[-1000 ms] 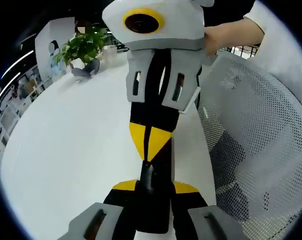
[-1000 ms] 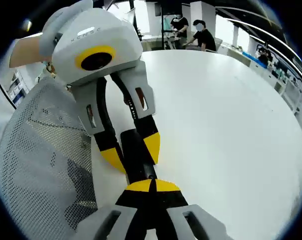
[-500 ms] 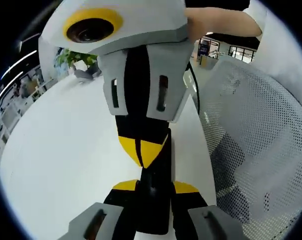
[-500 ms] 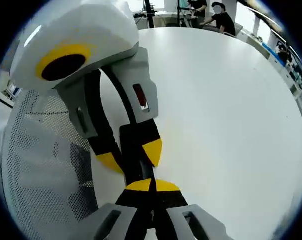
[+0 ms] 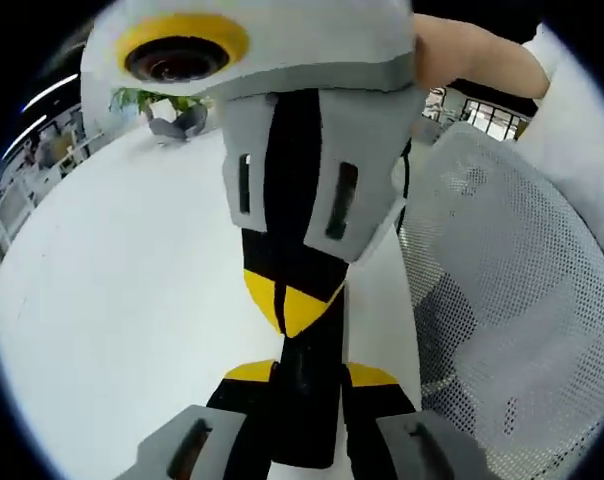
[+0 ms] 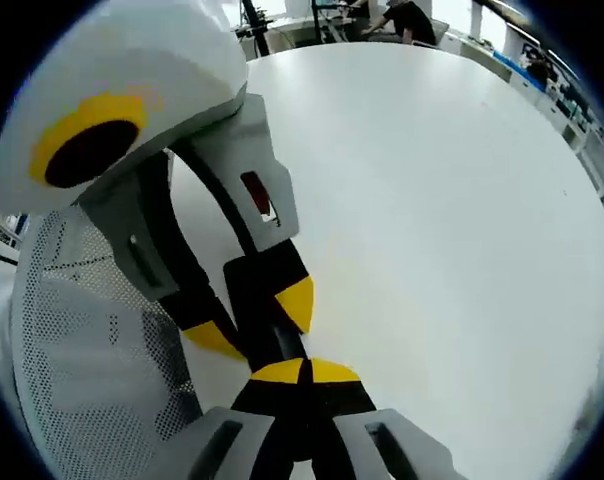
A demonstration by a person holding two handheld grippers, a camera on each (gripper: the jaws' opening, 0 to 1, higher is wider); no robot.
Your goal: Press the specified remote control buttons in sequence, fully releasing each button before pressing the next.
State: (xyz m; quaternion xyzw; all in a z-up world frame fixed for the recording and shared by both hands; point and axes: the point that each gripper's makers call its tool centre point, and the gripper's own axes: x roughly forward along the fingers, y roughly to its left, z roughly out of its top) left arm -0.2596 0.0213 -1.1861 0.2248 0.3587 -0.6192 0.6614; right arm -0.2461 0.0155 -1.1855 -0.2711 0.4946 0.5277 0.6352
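The remote control (image 5: 304,420) stands at 6 o'clock in the left gripper view, clamped between the left tongs (image 5: 310,374) above the white bench (image 5: 112,280). The right tongs (image 5: 287,300), jaws pressed together, come down from 12 o'clock with their yellow tips on the remote. Their body looms larger than a second ago. A mesh chair (image 5: 512,300) lies at 3 o'clock.
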